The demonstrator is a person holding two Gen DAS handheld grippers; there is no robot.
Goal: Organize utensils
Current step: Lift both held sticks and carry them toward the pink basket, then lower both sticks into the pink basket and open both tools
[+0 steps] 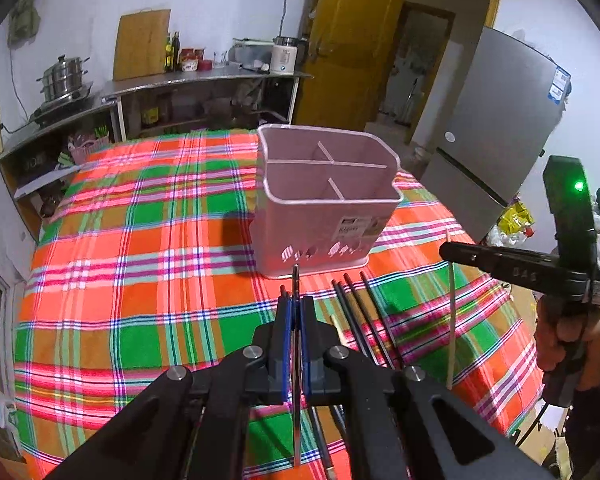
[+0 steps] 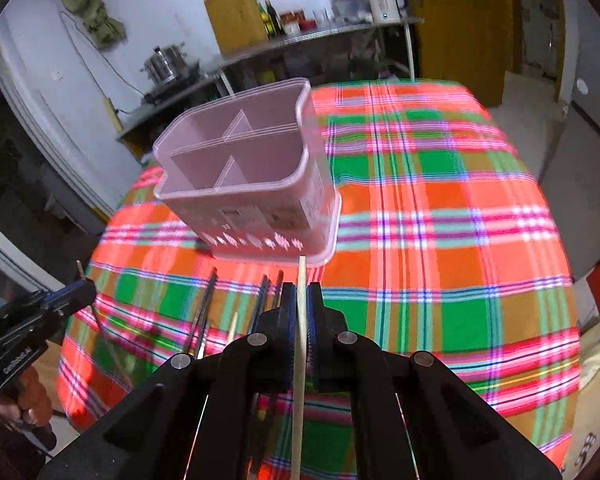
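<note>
Mid-transfer: left gripper (image 1: 296,304) clamped on dark chopstick (image 1: 295,280), right gripper (image 2: 302,304) on pale chopstick (image 2: 301,280); next, tipping upright above pink caddy (image 1: 324,224) compartments.

Our left hand-held gripper (image 1: 296,312) and right hand-held gripper (image 2: 301,300) share black linkage arms, round silver screws and blue-padded fingers (image 1: 286,320). A green light (image 1: 579,186) glows on the right unit's body; bare skin wraps its handle.
</note>
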